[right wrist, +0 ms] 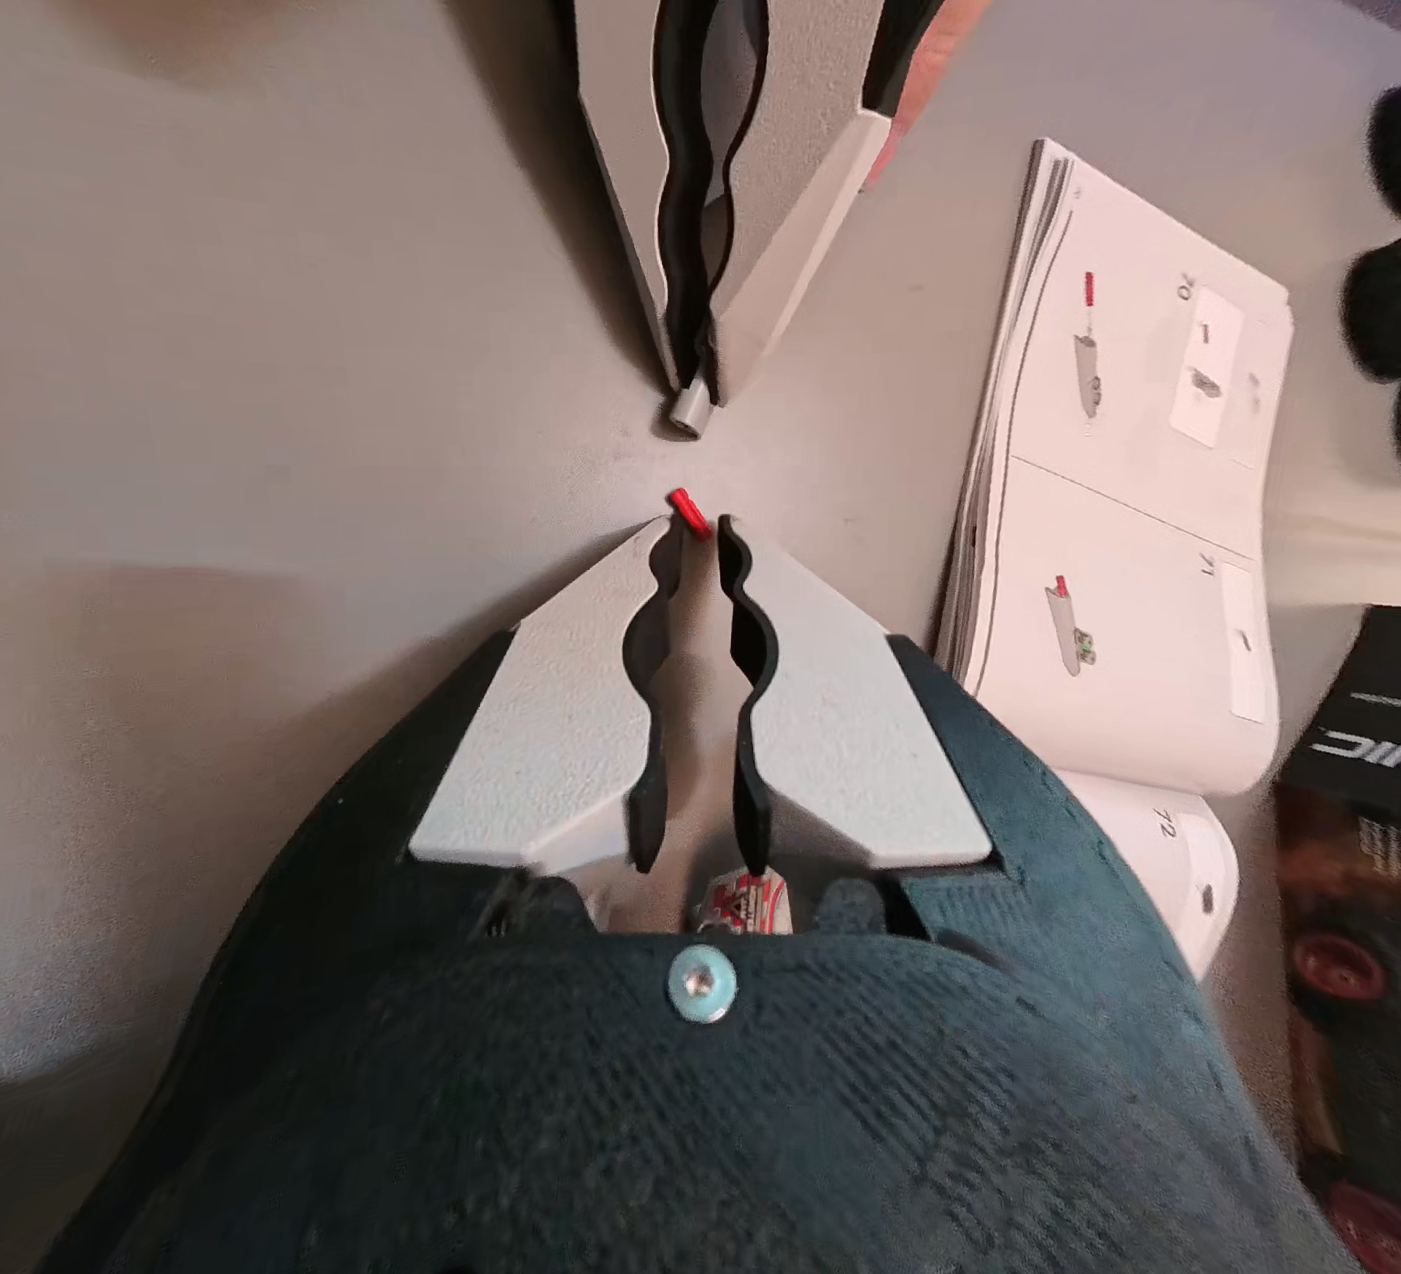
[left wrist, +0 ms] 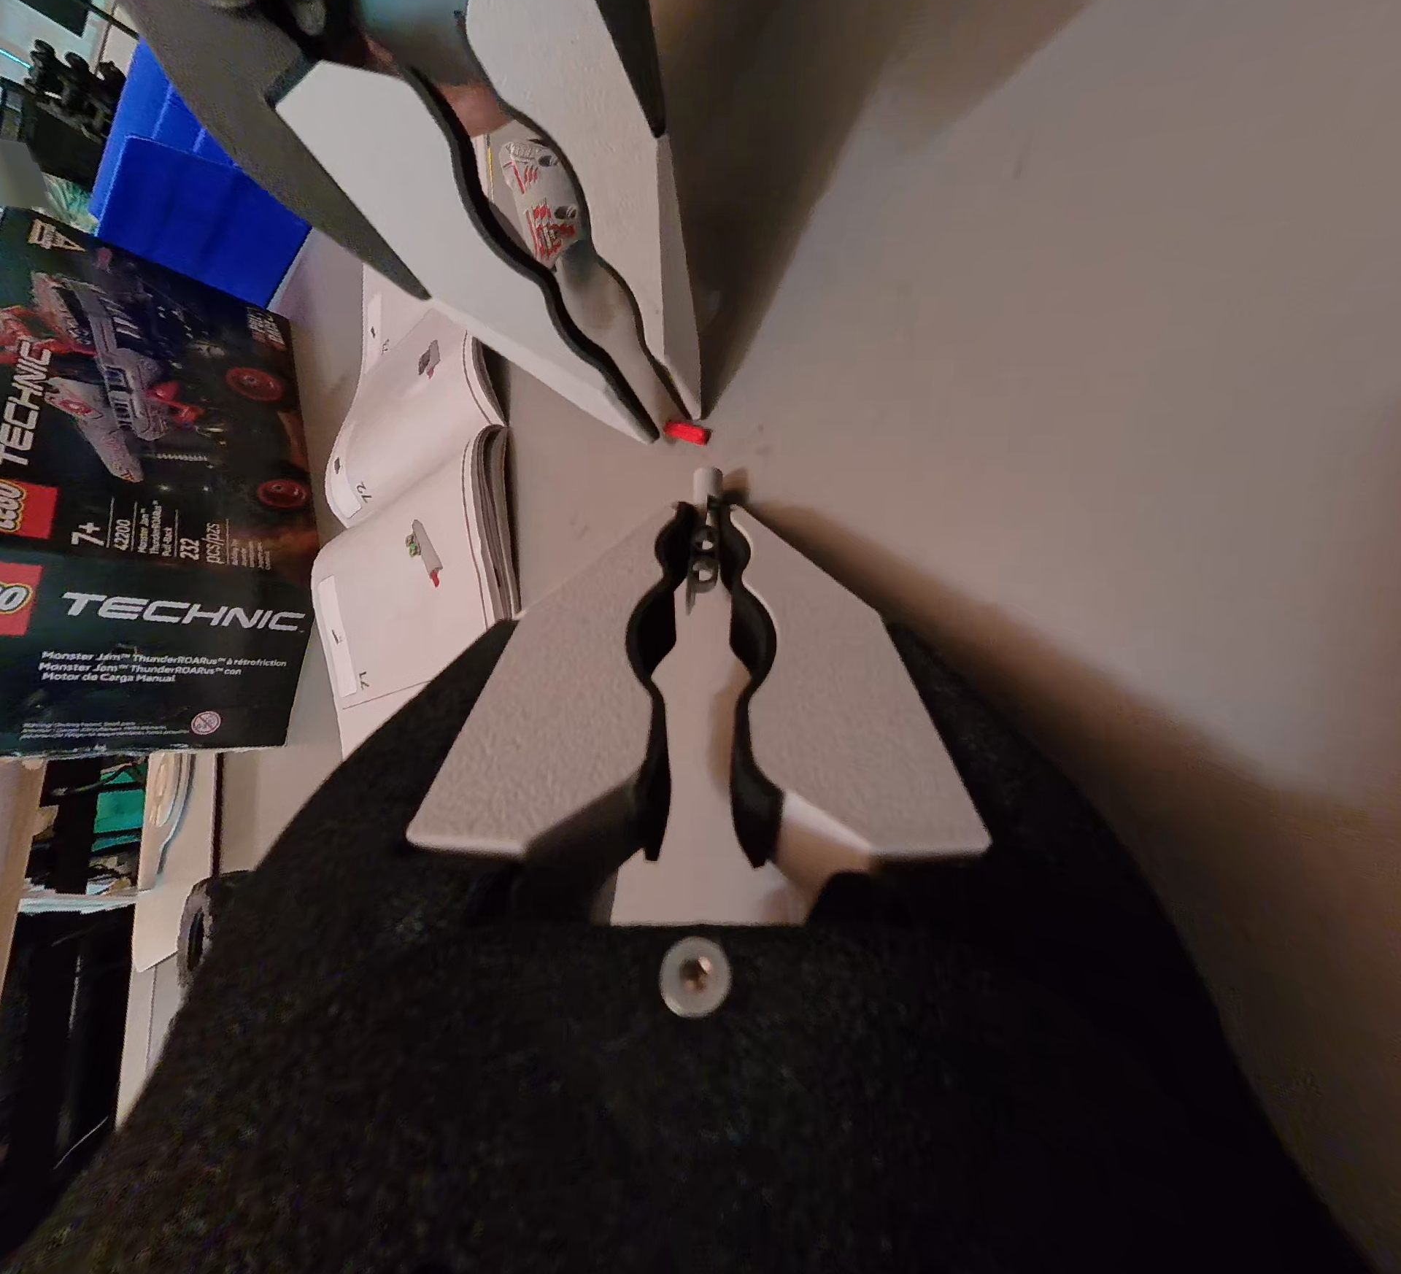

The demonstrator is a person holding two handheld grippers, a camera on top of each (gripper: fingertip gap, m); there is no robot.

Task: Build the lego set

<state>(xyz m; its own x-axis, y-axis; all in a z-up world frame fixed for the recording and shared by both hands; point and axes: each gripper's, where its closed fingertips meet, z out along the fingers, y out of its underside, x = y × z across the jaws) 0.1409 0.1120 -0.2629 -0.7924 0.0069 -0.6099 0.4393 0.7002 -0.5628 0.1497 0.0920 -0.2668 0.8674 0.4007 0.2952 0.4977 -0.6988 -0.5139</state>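
Mid-build: left tongs (left wrist: 709, 491) clenched on grey piece (right wrist: 688, 413); right tongs (right wrist: 694, 523) seemingly pinching red pin (right wrist: 690, 508), not yet joined; printed body panel (left wrist: 540, 200) waiting on tabletop (right wrist: 303, 328).

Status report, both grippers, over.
Left gripper shut on grey part. Right gripper pinching red pin, tip to tip with the left, parts apart. Nothing between; open manual alongside.
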